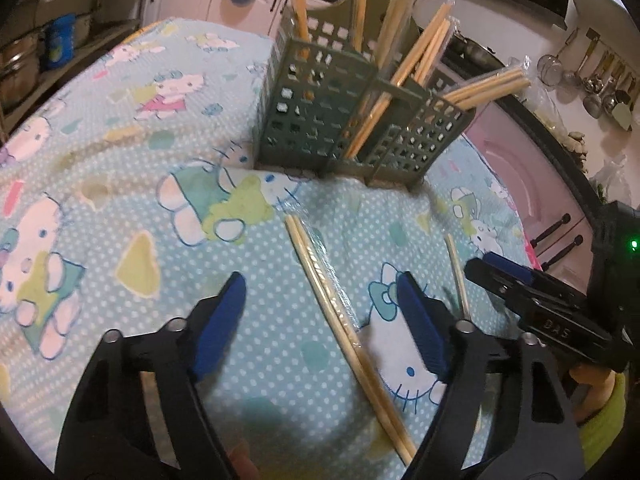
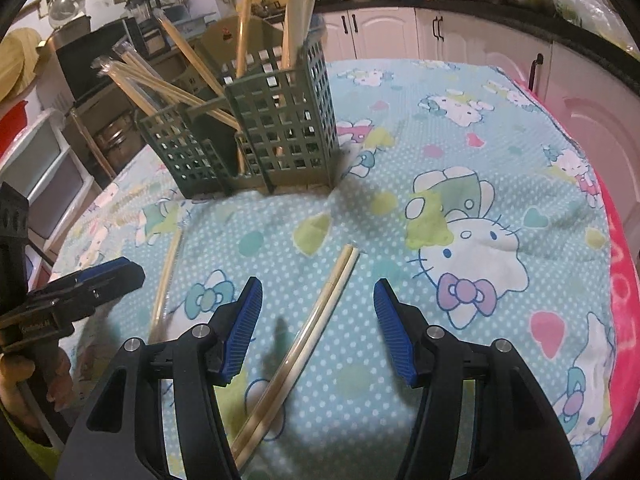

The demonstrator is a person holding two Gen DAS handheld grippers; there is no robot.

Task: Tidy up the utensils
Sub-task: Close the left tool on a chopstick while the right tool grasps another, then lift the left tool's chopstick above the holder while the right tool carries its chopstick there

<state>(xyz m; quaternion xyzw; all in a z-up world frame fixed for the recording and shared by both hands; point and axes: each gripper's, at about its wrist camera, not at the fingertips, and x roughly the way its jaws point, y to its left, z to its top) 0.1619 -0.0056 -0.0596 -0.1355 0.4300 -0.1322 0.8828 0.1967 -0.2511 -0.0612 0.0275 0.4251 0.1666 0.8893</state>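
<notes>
- L tool [image 1: 320,320]: jaws apart, nothing gripped; wrapped chopstick pair [image 1: 344,320] lies on cloth [image 1: 120,128] between its pads, no contact seen.
- Another pair [image 1: 456,276] lies just R of it, on the cloth, near R tool [image 1: 492,264].
- Green holder [image 1: 340,120] stands at far side of tabletop, w/ several wrapped pairs leaning in its compartments.
- R tool [image 2: 318,312]: jaws apart, empty; its pair [image 2: 312,328] lies on cloth between the pads, closer to the L pad [image 2: 244,320], not touching.
- Hand [image 2: 24,376] on L tool's grip at far L of R view.
</notes>
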